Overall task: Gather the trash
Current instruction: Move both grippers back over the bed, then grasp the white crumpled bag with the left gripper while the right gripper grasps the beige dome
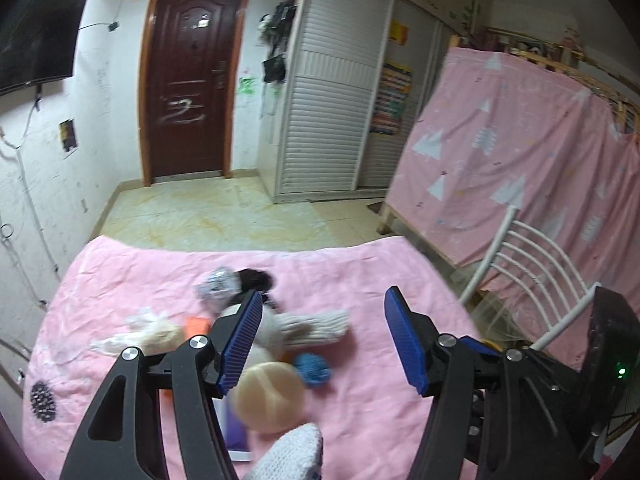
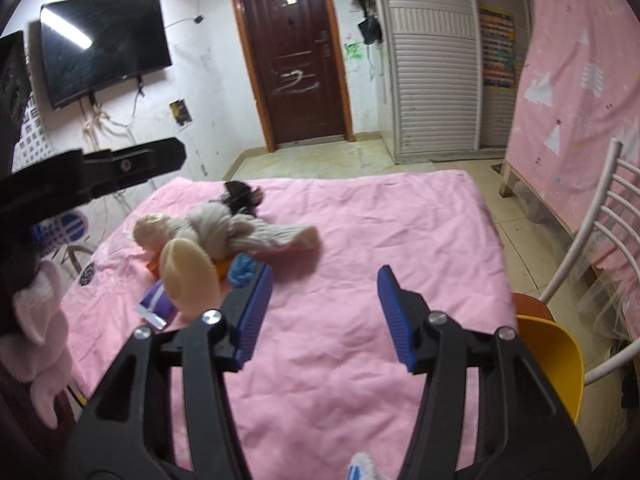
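**Op A:** Status entry. I see the whole litter pile (image 2: 224, 240) sitting on the pink bedspread (image 2: 360, 240), clustered toward its left half. My judgement: collection is barely begun, nothing here looks gathered.

**Op B:** Agreed from my side. I count a knitted glove (image 1: 316, 326), a tan disc (image 1: 268, 398), a blue scrunched scrap (image 1: 314, 368), an orange piece (image 1: 197, 326), a purple packet (image 2: 158, 302), clear plastic wrap (image 1: 148, 330), a foil ball (image 1: 216, 284) and a dark clump (image 1: 256, 278).

**Op A:** Tools? My right gripper (image 2: 324, 312) stands parted over bare bedspread, nothing between the pads.

**Op B:** Left gripper (image 1: 324, 342) likewise released; the glove and disc show between its fingers but beyond them, not grasped.

**Op A:** Containers: I find no bin or bag that I can identify. A yellow curved thing (image 2: 552, 364) sits at the bed's right edge near the white chair (image 2: 600, 264); I cannot tell whether it is a receptacle, nor see inside it.

**Op B:** Noted. All pieces remain.
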A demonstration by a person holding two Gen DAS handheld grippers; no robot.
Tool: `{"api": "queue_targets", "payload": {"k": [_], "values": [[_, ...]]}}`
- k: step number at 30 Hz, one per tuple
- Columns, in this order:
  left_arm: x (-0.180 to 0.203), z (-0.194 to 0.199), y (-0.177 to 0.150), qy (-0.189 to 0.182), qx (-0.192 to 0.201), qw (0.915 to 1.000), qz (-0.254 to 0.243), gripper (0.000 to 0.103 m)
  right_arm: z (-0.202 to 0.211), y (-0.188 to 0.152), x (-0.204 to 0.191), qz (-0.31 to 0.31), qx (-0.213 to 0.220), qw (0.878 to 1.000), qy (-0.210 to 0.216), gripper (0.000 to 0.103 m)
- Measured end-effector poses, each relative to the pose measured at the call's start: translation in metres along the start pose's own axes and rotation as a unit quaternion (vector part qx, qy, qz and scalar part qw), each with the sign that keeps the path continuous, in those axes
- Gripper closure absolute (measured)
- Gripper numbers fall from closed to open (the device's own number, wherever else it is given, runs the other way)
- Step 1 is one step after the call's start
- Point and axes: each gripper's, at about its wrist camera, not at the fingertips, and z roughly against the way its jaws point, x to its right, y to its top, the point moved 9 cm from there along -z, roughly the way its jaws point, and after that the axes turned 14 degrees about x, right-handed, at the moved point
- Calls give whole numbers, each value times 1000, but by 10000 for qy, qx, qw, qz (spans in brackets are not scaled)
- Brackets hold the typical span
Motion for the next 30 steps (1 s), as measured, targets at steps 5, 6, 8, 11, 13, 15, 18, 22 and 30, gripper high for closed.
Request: {"api": "queue_targets", "payload": {"k": [5, 6, 8, 11, 13, 15, 18, 22, 30], "values": [[-43, 1, -6, 396, -96, 9992, 55, 48, -11, -4, -27, 120, -126, 9997, 187, 42], [-48, 0, -8, 478, -124, 9988, 65, 48, -12, -4, -32, 134, -149, 9995, 231, 41], [-64, -2, -12, 616, -182, 9979, 107, 48, -16, -7, -45, 200, -203, 9991, 326, 38], [-81, -5, -19, 756, -300, 9965, 178, 48, -21, -11, -60, 287, -279, 9982, 439, 36], [-89, -7, -24, 830, -370, 9957, 182, 48, -23, -13, -69, 340, -325, 9977, 498, 34], [-97, -11, -29, 856, -433, 9952, 192, 48, -26, -15, -77, 376, -359, 9971, 554, 31], [-105, -19, -38, 875, -577, 9944, 162, 48, -30, -18, -87, 435, -413, 9963, 613, 29], [-109, -26, -49, 940, -681, 9932, 95, 48, -34, -23, -96, 507, -494, 9952, 673, 26], [-120, -34, -55, 965, -761, 9924, 92, 48, -44, -30, -112, 606, -643, 9932, 761, 25]]}}
